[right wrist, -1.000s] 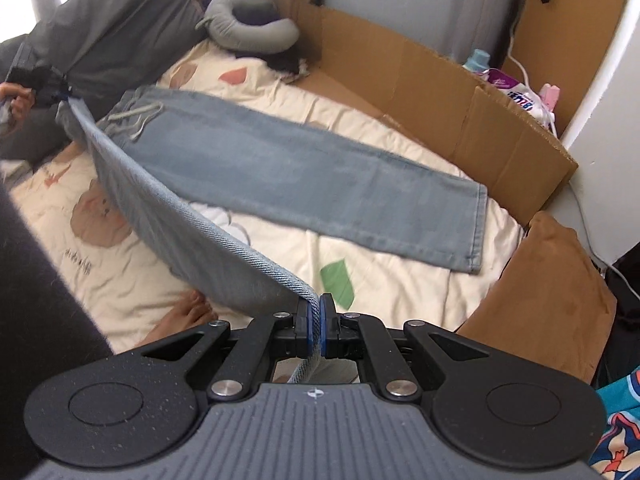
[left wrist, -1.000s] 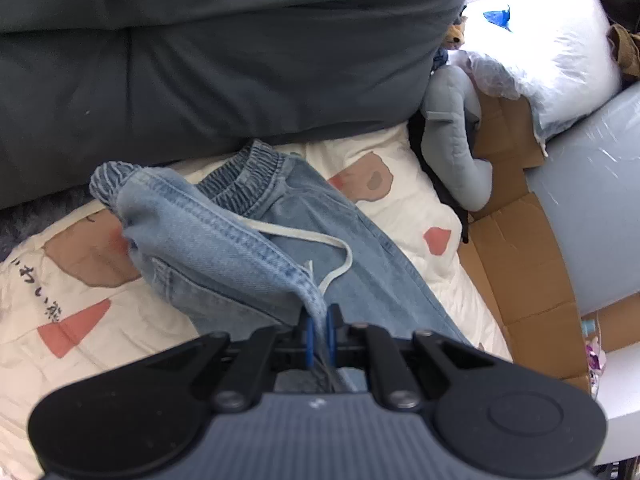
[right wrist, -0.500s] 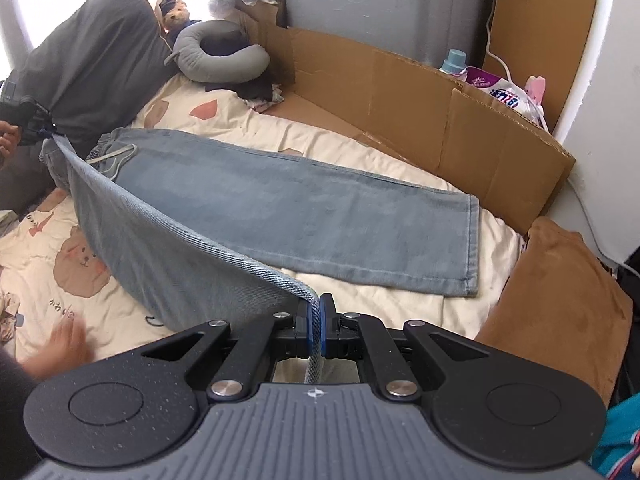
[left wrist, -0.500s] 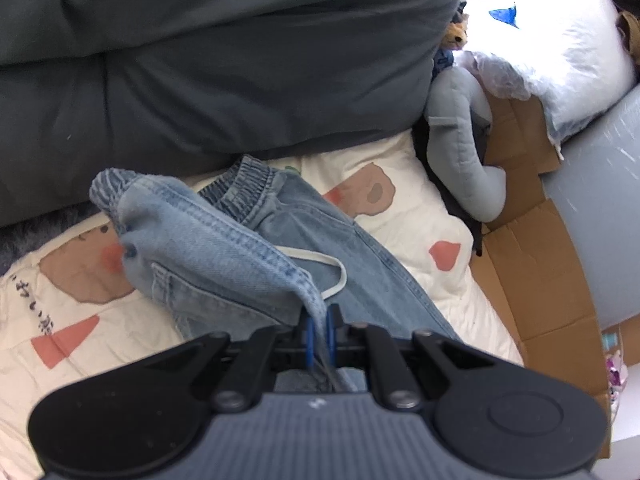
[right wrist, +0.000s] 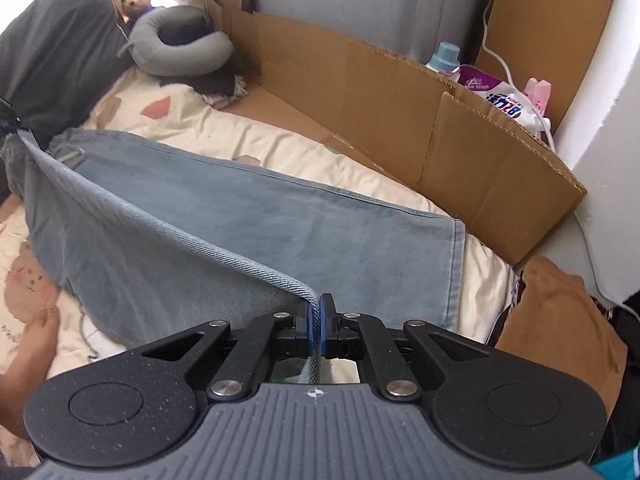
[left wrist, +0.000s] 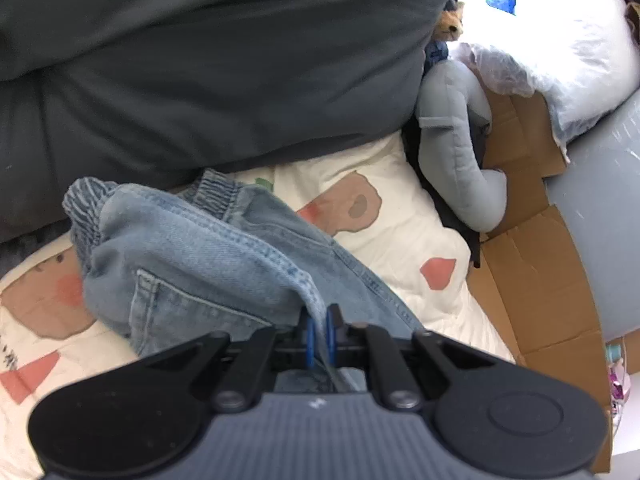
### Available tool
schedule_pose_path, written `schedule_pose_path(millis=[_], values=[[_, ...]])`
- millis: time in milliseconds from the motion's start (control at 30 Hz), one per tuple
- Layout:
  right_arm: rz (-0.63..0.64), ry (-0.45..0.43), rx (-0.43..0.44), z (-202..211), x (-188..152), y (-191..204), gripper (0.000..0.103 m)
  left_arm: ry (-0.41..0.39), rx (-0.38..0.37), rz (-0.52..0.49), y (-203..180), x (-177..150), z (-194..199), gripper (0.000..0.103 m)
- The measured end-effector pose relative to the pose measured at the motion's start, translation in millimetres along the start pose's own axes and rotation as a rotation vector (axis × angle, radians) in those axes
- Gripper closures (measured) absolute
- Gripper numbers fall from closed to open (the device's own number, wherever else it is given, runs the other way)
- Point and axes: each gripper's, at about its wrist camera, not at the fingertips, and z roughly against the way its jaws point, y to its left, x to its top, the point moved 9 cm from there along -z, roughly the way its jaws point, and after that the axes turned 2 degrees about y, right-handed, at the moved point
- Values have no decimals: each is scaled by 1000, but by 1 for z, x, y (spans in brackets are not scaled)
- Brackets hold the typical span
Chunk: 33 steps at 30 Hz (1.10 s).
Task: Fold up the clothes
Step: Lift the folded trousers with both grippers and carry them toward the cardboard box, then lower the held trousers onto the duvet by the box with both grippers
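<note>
Daylight floods both views from the far end of the bed. In the left wrist view the white plastic-wrapped bundle (left wrist: 560, 52) at upper right is blown out to near pure white, while the dark grey pillow (left wrist: 200, 60) beside it stays dull and flat. In the right wrist view a glare patch burns out the upper left corner, and the cardboard wall (right wrist: 400, 92) is evenly lit with soft shadows. Fisheye bending curves straight edges toward the borders. The left wrist view is slightly smeared with motion blur; the corners darken.
</note>
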Motion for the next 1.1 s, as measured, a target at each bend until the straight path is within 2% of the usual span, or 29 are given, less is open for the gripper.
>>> schedule_pose_path(millis=[500,833,933,1000,1100], values=[[75,113,-60,-129,69,-42,103,22,26,-42,-45,34,-90,96],[137,202,-60,-232,84,-60,103,89,64,-15,-34,32,-169,96],[122,224,-54,-253,80,-64,102,104,52,9,-31,28,-178,89],[101,226,-49,-261,77,-65,102,109,34,27,-32,26,-179,81],[74,219,-42,-266,75,-67,102,122,10,45,-37,21,-180,81]])
